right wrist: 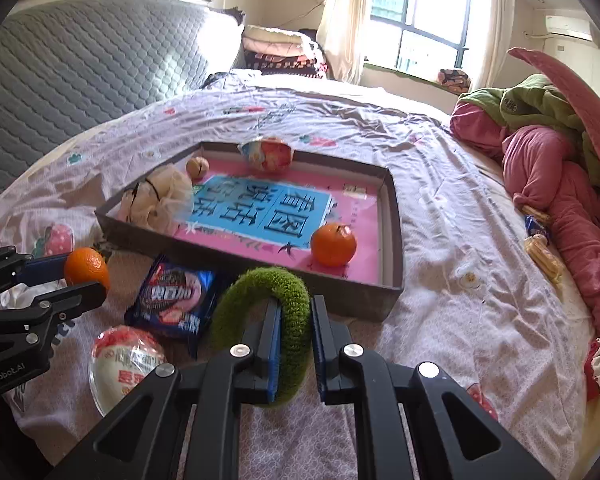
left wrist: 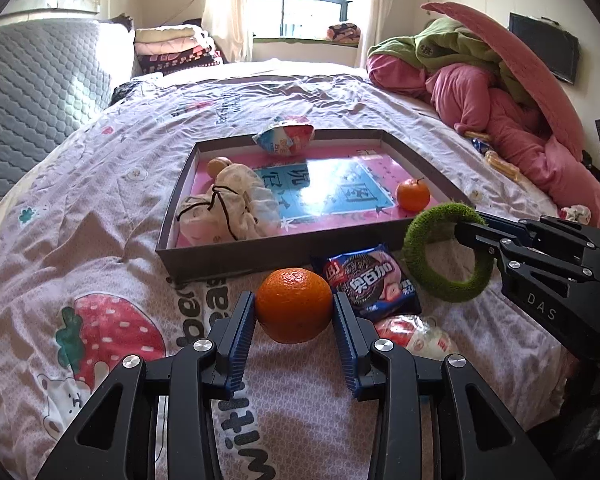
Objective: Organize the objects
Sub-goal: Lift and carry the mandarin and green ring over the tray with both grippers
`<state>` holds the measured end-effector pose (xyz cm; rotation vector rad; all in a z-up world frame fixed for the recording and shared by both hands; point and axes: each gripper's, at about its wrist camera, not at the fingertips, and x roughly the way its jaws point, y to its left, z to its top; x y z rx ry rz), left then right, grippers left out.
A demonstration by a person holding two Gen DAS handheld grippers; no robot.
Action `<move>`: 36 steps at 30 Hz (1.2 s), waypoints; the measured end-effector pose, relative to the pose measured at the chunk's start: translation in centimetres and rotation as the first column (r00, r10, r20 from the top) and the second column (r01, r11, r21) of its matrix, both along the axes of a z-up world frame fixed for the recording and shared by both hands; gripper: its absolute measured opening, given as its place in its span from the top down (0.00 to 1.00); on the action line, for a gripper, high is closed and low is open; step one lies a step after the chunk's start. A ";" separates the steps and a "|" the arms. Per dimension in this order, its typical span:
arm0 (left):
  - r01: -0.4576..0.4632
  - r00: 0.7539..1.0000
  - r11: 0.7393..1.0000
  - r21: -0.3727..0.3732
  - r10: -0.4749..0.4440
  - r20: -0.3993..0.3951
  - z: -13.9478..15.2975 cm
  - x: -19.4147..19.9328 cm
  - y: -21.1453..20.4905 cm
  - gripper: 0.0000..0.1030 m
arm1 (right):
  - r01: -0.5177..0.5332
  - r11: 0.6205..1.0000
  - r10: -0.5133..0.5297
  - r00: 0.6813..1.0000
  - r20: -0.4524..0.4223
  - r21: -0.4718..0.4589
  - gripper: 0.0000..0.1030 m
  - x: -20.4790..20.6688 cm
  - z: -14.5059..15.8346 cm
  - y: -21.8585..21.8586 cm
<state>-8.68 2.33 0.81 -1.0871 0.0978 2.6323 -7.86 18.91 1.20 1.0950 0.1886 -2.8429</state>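
My left gripper (left wrist: 294, 306) is shut on an orange (left wrist: 294, 304) just above the bedsheet, in front of the grey box (left wrist: 236, 254); the orange also shows in the right wrist view (right wrist: 86, 268). My right gripper (right wrist: 296, 312) is shut on a green fuzzy ring (right wrist: 278, 300), held near the box's front right corner (right wrist: 380, 300); the ring also shows in the left wrist view (left wrist: 432, 280). The box holds a second orange (left wrist: 413, 195), a cloth pouch (left wrist: 224, 208), a snack cup (left wrist: 284, 138) and a small round fruit (left wrist: 219, 166).
A blue cookie packet (left wrist: 372, 280) and a red-white sealed cup (left wrist: 416, 334) lie on the sheet between the grippers. Pink and green bedding (left wrist: 500, 92) is piled at the right, with snack packets (right wrist: 540, 248) beside it. A grey headboard (left wrist: 32, 92) is at the left.
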 end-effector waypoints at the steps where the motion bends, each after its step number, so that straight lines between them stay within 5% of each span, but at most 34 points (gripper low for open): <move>1: -0.002 1.000 1.000 0.002 0.002 0.000 0.0 -0.1 0.1 0.61 | 0.002 1.000 -0.002 1.000 -0.007 -0.003 0.86 0.0 0.2 0.0; 36: -0.084 0.993 0.994 0.073 0.090 -0.077 2.7 -2.9 0.6 0.61 | 0.028 0.998 -0.039 0.981 -0.188 -0.063 0.86 -0.8 5.1 -0.4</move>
